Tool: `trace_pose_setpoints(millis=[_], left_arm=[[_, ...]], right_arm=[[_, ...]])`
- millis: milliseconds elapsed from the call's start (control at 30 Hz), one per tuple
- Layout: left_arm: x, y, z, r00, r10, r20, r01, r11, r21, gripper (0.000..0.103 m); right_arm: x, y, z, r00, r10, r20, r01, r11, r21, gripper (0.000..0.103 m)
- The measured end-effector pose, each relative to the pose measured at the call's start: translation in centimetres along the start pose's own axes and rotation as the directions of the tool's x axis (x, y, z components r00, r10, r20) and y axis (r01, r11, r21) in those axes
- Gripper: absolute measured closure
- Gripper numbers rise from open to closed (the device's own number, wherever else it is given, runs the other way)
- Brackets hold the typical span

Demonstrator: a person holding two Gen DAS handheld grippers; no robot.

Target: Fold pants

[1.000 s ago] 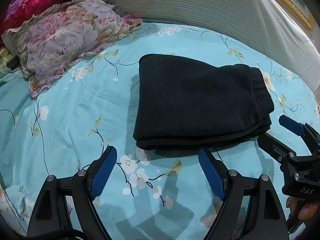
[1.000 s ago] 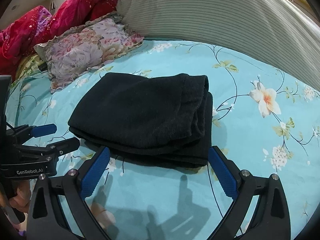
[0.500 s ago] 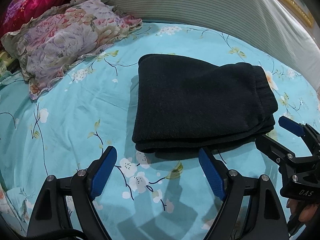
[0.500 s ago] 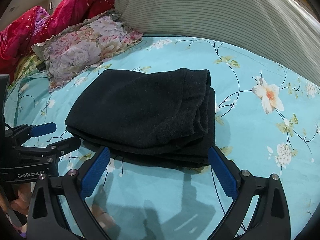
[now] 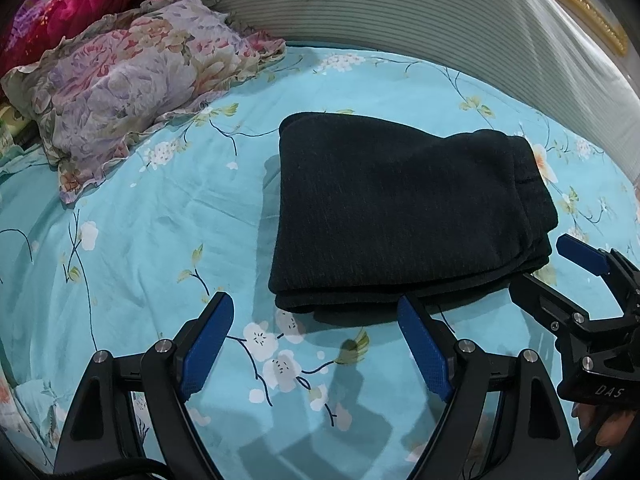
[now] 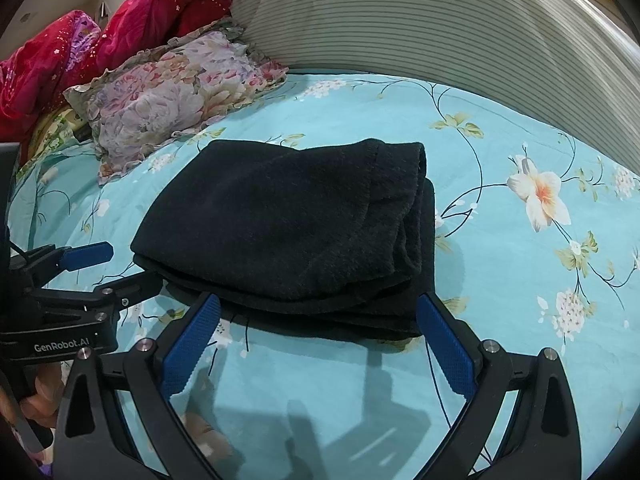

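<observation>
Two tongs are in view, one per hand, and each carries two blue-padded fingers. The left tongs (image 5: 316, 344) are spread wide with nothing between the pads, hovering just off the near edge of the pants (image 5: 404, 216); the right-hand finger tip sits close against the lowest fold, though whether it touches cannot be told. The right tongs (image 6: 320, 340) are likewise spread wide and hold nothing, their two pads framing the near edge of the same bundle from the other side. Each wrist view also catches the other tool at its margin: the right one at the right edge of the left view, the left one at the left edge of the right view, both with their fingers apart.

There is one pair of pants, black and fleecy, lying folded into a compact rectangular stack on the bed sheet (image 5: 160, 248). Several layers show along the near edge and the right end, where the thicker rolled band lies.

The sheet is turquoise with a printed blossom-and-branch pattern. Beyond the pants lies one floral pillow (image 5: 132, 80) with a ruffled border, one large striped bolster (image 6: 420, 24) across the head of the bed, and one crumpled red quilt (image 6: 120, 36) behind the pillow.
</observation>
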State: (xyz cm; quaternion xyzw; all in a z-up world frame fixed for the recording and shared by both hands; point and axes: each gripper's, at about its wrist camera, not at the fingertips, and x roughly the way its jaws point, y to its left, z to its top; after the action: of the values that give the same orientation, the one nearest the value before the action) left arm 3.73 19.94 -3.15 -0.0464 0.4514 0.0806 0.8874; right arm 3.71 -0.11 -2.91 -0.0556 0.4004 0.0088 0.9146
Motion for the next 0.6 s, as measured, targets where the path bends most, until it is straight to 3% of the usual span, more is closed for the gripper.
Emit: trace_pose_setpoints(millis=[600], left_arm=[[-0.27,-0.20,0.13,1.000,0.000,0.005,0.000,1.000,0.007,0.018]], right_arm=[[-0.28,0.18,0.25,1.000,0.001,0.006,-0.001,1.000,0.009,0.005]])
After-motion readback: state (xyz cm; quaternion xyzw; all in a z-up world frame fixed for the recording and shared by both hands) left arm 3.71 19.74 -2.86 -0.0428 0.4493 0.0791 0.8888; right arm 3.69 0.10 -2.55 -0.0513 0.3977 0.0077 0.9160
